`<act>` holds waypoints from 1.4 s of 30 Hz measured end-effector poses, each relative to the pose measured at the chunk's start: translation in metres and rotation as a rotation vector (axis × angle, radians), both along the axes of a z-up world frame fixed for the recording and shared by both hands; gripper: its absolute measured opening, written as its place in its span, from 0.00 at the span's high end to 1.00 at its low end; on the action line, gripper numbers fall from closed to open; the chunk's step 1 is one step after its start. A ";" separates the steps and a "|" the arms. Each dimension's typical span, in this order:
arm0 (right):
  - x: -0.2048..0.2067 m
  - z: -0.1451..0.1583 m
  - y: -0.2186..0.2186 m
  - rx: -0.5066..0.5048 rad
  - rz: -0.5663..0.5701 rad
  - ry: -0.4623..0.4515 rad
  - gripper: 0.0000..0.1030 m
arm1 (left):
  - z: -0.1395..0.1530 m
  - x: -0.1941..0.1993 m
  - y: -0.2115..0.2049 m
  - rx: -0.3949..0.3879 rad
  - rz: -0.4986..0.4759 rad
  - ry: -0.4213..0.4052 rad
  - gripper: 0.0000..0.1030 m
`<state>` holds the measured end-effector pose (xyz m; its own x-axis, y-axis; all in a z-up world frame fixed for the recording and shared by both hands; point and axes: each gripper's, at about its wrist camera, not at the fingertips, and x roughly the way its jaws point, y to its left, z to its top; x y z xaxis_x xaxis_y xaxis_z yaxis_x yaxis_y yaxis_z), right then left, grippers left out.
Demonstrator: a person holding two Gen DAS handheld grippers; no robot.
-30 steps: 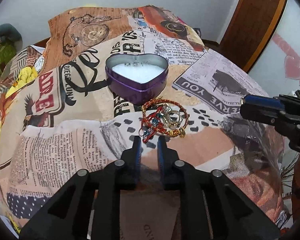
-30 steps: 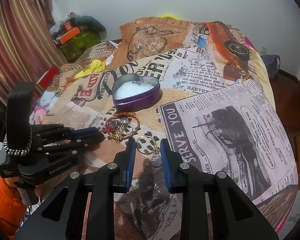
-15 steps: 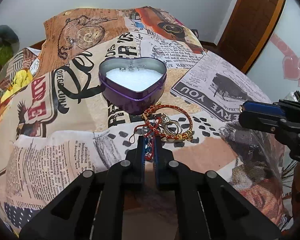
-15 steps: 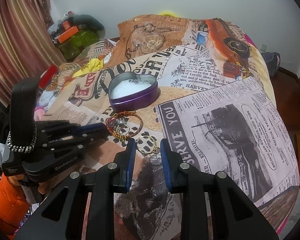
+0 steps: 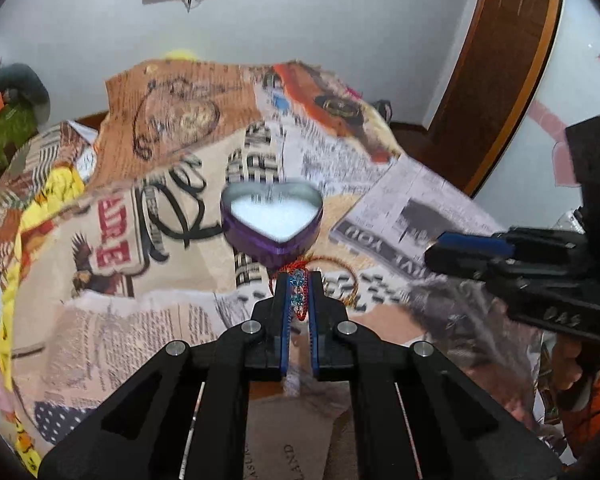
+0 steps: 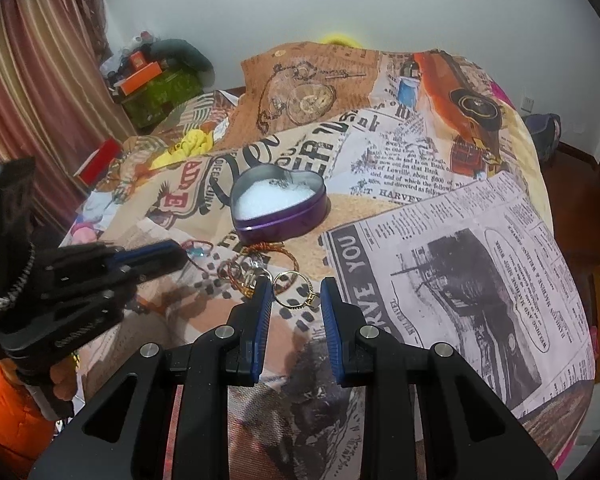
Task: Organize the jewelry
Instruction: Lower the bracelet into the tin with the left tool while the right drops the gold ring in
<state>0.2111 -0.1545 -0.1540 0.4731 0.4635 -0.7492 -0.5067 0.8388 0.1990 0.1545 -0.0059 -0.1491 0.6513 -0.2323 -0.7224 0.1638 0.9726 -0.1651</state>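
My left gripper (image 5: 298,277) is shut on a red thread bracelet with blue beads (image 5: 298,300) and holds it up off the bedspread, just in front of the purple heart-shaped tin (image 5: 272,220) with white padding. From the right wrist view the left gripper (image 6: 176,254) hangs at the left with the bracelet (image 6: 198,249) dangling from its tip. A small heap of bangles and rings (image 6: 248,270) lies in front of the tin (image 6: 278,208). My right gripper (image 6: 296,286) stands open low over a thin gold bangle (image 6: 294,292) lying between its fingertips, pads apart from it.
A newspaper-print bedspread (image 6: 440,240) covers the whole bed. A yellow cloth (image 6: 192,144) lies at the left. A green box with orange items (image 6: 160,84) and a striped curtain (image 6: 40,80) stand beyond the bed's left side. A wooden door (image 5: 500,60) is at the right.
My left gripper shut on the red bracelet and rose with it, pulling it away from the heap. The right gripper kept still.
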 end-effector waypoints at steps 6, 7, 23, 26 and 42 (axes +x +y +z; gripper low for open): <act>0.002 0.012 0.007 0.008 0.004 -0.034 0.78 | 0.030 -0.002 -0.001 0.001 -0.005 -0.088 0.94; 0.003 0.014 0.008 0.011 0.005 -0.041 0.78 | 0.034 -0.002 -0.001 0.001 -0.006 -0.101 0.94; 0.028 0.036 0.027 0.051 0.014 -0.110 0.78 | 0.047 0.029 0.014 -0.023 0.054 -0.174 0.94; 0.035 0.033 0.033 0.049 0.019 -0.108 0.78 | 0.044 0.036 0.017 -0.030 0.058 -0.169 0.94; 0.082 -0.004 0.054 -0.002 0.048 -0.022 0.78 | 0.018 0.079 0.024 -0.037 0.073 -0.125 0.94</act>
<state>0.2933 -0.1010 -0.1585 0.4670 0.4845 -0.7397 -0.5504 0.8140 0.1857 0.2338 0.0185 -0.1311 0.7518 -0.2060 -0.6264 0.1140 0.9762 -0.1843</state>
